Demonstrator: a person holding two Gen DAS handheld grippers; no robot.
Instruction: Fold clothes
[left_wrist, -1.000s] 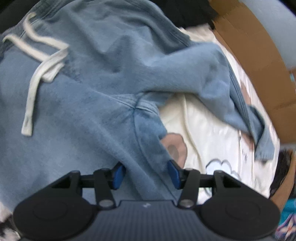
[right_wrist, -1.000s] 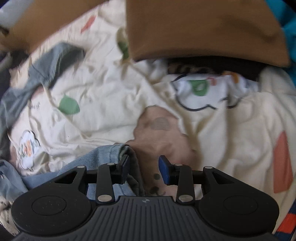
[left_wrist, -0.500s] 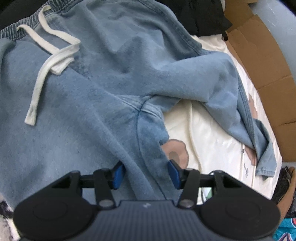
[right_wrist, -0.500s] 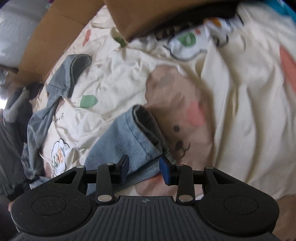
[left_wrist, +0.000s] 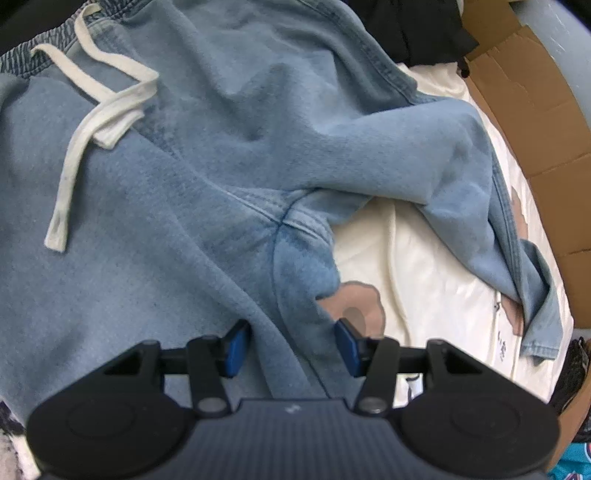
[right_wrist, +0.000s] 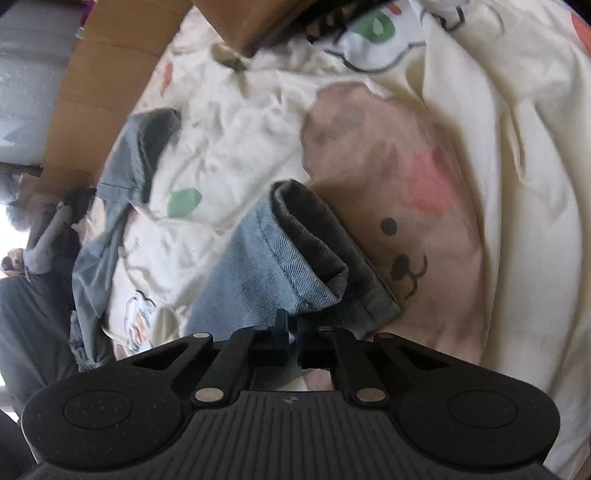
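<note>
Light blue jeans (left_wrist: 221, 184) with a white drawstring (left_wrist: 92, 110) lie spread on a cream sheet with a bear print (left_wrist: 424, 277). My left gripper (left_wrist: 291, 347) hangs over the near leg just below the crotch. Its jaws stand half apart, the leg fabric lies between them, and the pads do not visibly press on it. In the right wrist view, the cuff of that leg (right_wrist: 295, 240) gapes open on the sheet (right_wrist: 517, 166). My right gripper (right_wrist: 291, 332) is shut on the cuff's near edge. The other leg's cuff (right_wrist: 140, 155) lies further left.
Brown cardboard (left_wrist: 535, 110) borders the sheet on the right in the left wrist view, and cardboard (right_wrist: 103, 92) shows at the upper left in the right wrist view. Black clothing (left_wrist: 417, 29) lies beyond the jeans. Grey cloth (right_wrist: 29, 314) fills the left edge.
My right gripper came down onto the trouser cuff, rolled, and went from open to shut on the cuff's edge. The left gripper stayed over the same leg with its jaws unchanged.
</note>
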